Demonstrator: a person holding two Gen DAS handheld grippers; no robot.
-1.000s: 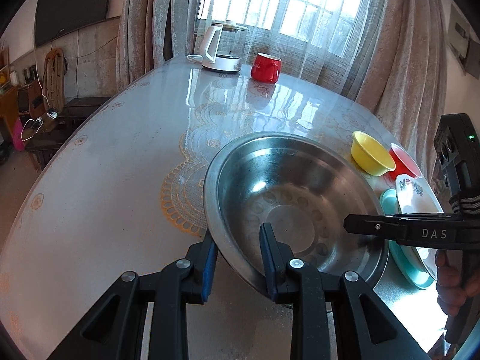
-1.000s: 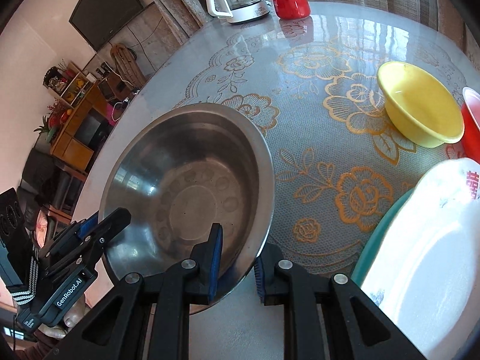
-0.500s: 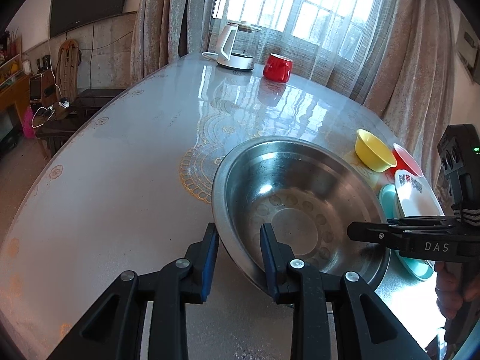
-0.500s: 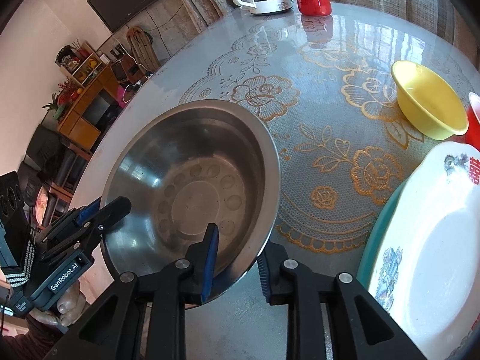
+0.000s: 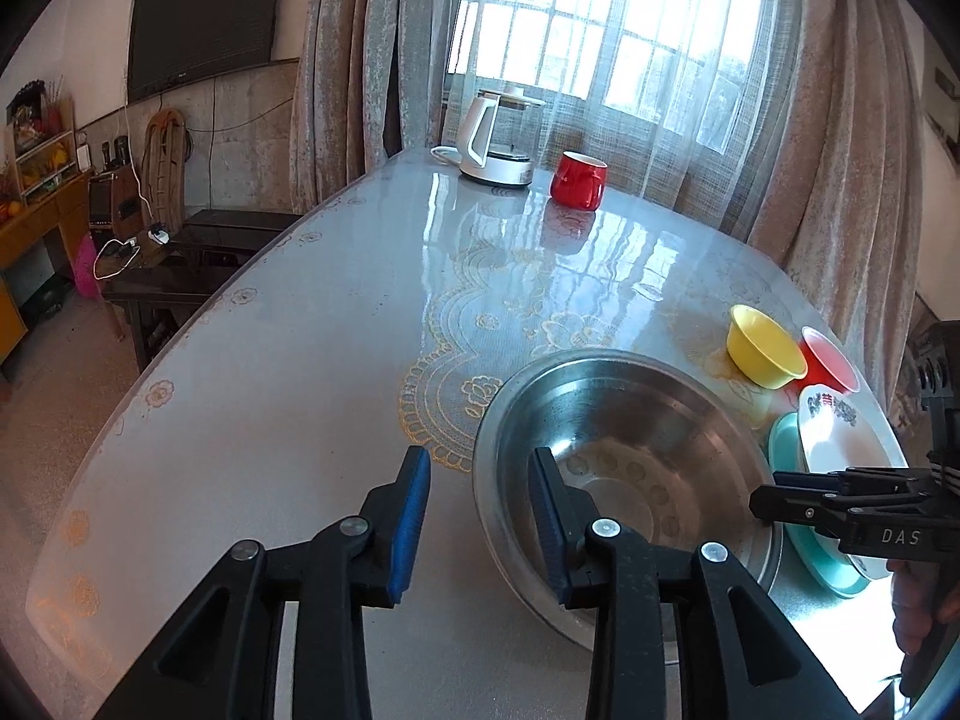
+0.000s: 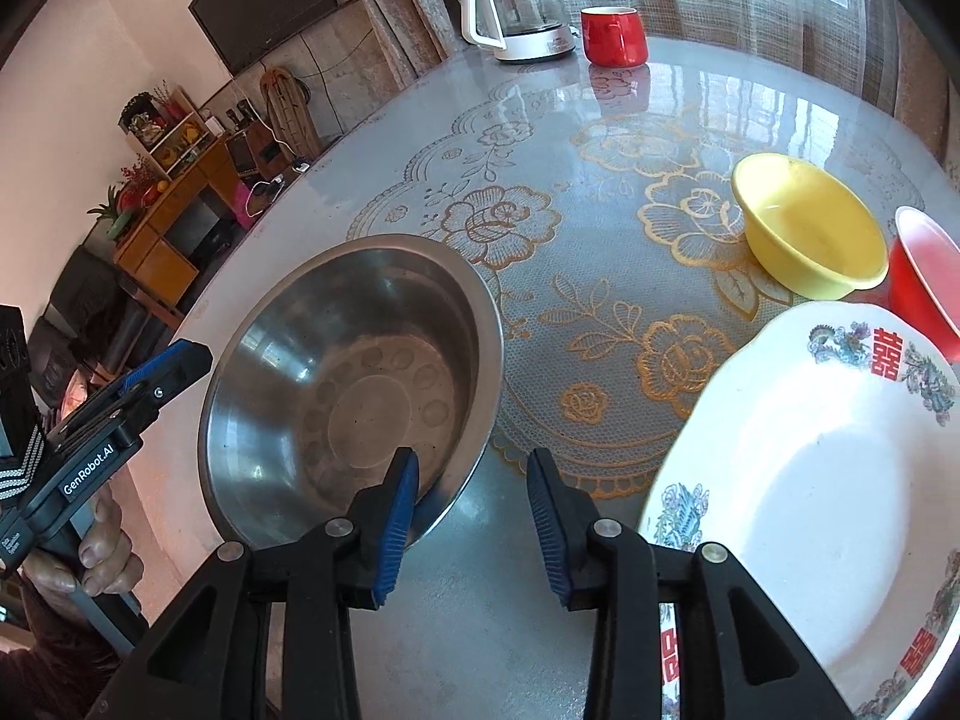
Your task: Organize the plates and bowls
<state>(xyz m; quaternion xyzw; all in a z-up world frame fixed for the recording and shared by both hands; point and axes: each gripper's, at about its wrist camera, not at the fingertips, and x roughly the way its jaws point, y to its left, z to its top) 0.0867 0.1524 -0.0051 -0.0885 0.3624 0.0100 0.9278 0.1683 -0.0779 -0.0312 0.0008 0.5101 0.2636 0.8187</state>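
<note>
A large steel bowl [image 5: 624,468] rests on the table; it also shows in the right wrist view [image 6: 354,384]. My left gripper [image 5: 480,516] is open, its jaws straddling the bowl's left rim. My right gripper [image 6: 471,510] is open, its jaws straddling the bowl's right rim. A white patterned plate [image 6: 822,480] lies on a teal plate [image 5: 804,510] to the right. A yellow bowl [image 6: 810,228] and a red bowl [image 6: 924,276] stand behind them.
A glass kettle [image 5: 498,144] and a red mug [image 5: 579,180] stand at the far end of the oval table [image 5: 270,390] by the window. The table's left edge drops to the floor, with a low bench [image 5: 198,264] beyond.
Both grippers have opened and let go of the steel bowl's rim. The bowl now sits lower, resting on the table.
</note>
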